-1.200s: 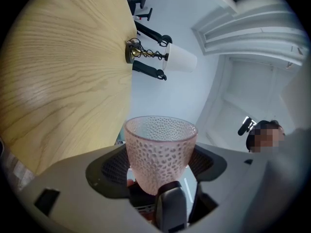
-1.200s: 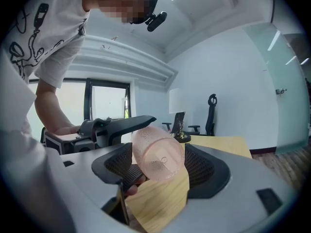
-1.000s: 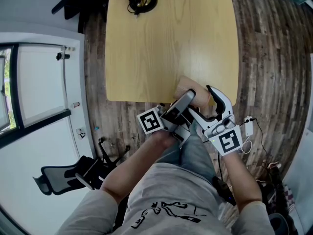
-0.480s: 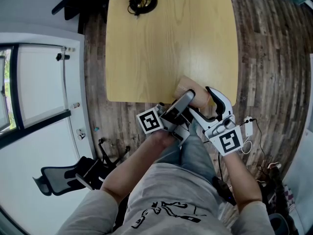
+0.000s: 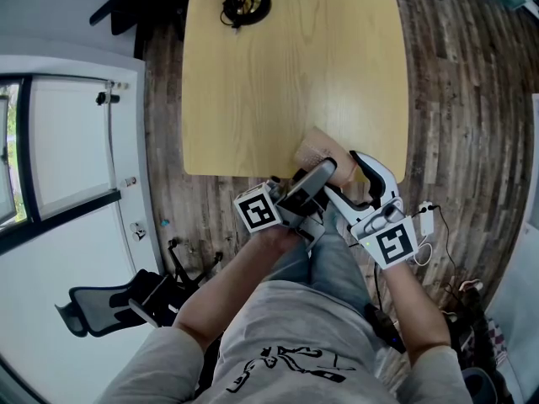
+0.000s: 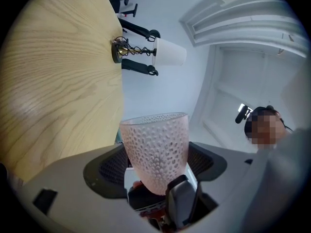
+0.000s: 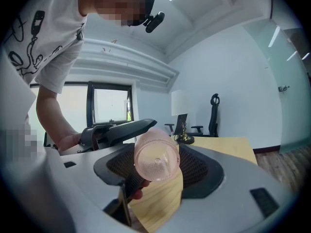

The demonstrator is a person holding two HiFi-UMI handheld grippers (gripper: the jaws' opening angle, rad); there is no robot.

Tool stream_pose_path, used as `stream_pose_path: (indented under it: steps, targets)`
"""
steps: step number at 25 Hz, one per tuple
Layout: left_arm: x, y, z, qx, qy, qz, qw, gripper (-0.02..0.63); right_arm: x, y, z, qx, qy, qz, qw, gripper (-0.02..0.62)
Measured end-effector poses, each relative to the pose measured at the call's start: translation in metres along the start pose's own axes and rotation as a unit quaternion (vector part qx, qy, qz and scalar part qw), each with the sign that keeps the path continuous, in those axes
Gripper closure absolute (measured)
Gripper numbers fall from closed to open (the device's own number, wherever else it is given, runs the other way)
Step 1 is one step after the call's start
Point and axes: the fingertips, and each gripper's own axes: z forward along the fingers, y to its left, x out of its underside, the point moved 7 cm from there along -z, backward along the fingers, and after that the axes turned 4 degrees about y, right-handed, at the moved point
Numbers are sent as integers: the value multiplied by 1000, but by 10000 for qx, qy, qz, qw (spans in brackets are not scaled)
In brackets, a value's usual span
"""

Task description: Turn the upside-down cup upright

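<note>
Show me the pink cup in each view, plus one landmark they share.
Head view: pink cup by the table's near edge, lower centre, partly hidden.
Left gripper view: lower centre, rim pointing away.
Right gripper view: centre, base facing the camera.
Shared landmark: lamp base at the table's far end.

I log table [image 5: 295,82] straight ahead, lamp [image 5: 240,2] on its far left corner, cup [image 5: 312,148] over its near edge, right of centre, between my left gripper's [image 5: 324,168] jaws, office chair [image 5: 105,300] on floor [image 5: 459,99] near left.
</note>
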Motion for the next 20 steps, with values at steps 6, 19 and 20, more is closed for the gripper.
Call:
stream_pose_path:
  steps: [6,19,20]
  targets:
    - [-1,1,-3,-58,25,155,9999,238,1,0,-1,6,-8,23,10000,304]
    - [-7,-3,-4,-142,125,636,9978,236,-8,-1,-3,43,106,-123,9999,307]
    - [-8,-4,-3,-150,140,708,9973,236,-9,-1,-3,41,120,-138,9998,307]
